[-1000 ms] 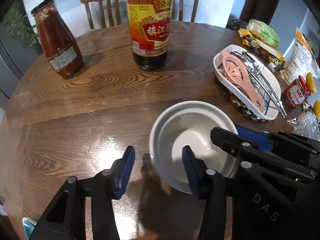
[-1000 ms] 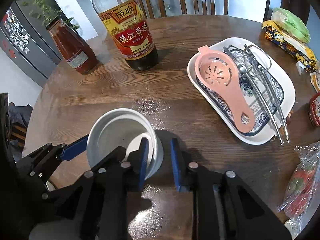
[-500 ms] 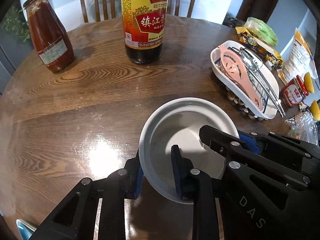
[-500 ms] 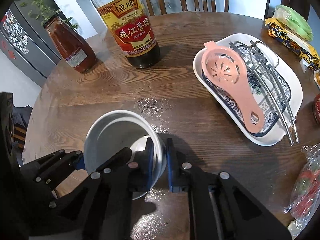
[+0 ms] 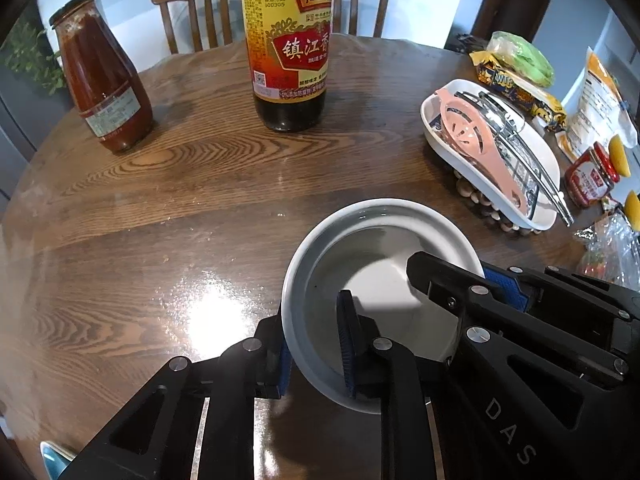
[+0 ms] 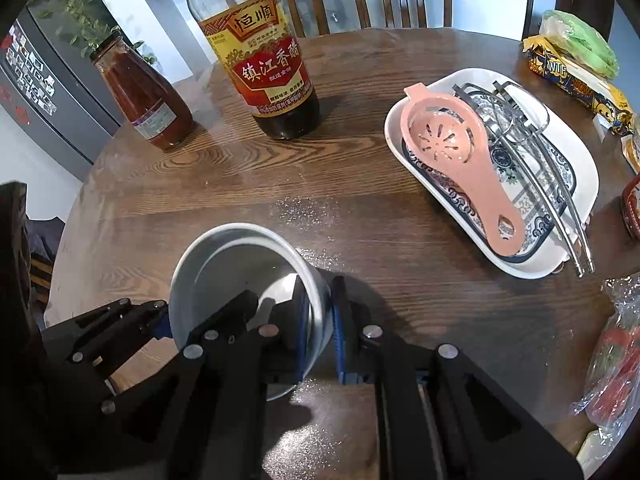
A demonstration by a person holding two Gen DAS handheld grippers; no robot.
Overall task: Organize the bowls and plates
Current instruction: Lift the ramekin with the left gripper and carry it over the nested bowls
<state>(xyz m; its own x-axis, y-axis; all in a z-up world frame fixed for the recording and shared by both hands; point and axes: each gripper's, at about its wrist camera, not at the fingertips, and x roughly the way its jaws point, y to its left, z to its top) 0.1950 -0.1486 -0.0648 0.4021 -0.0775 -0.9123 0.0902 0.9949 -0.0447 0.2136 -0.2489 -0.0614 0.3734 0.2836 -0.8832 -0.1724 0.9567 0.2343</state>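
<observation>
**Operator:** Bowl handling, left wrist view first?

**Technician:** Round white glazed ceramic bowl (image 5: pixel 376 288) sits near the front edge of the round brown wooden table (image 5: pixel 200 200). Left gripper (image 5: pixel 316 344) pinches the near-left rim, one blue pad outside, one inside. Right gripper (image 5: pixel 472 284) clamps the opposite rim. Judgement: rigid, fairly heavy, slick glaze, breakable; the rim is the correct grip point, and two opposed grips limit tilt.

**Operator:** Right wrist view?

**Technician:** Right gripper (image 6: pixel 320 332) is closed on the bowl (image 6: pixel 240 264) wall, with one pad either side. Bowl appears tilted; whether it touches the table cannot be told.

**Operator:** Obstructions?

**Technician:** Tall dark vinegar bottle with red-yellow label (image 6: pixel 272 76) and red sauce jar (image 6: pixel 148 100) stand well behind. White oblong dish (image 6: pixel 576 160) to the right carries a pink plastic egg separator (image 6: pixel 460 152) and metal tongs (image 6: pixel 540 168); these occupy it should the bowl be stacked there.
</observation>
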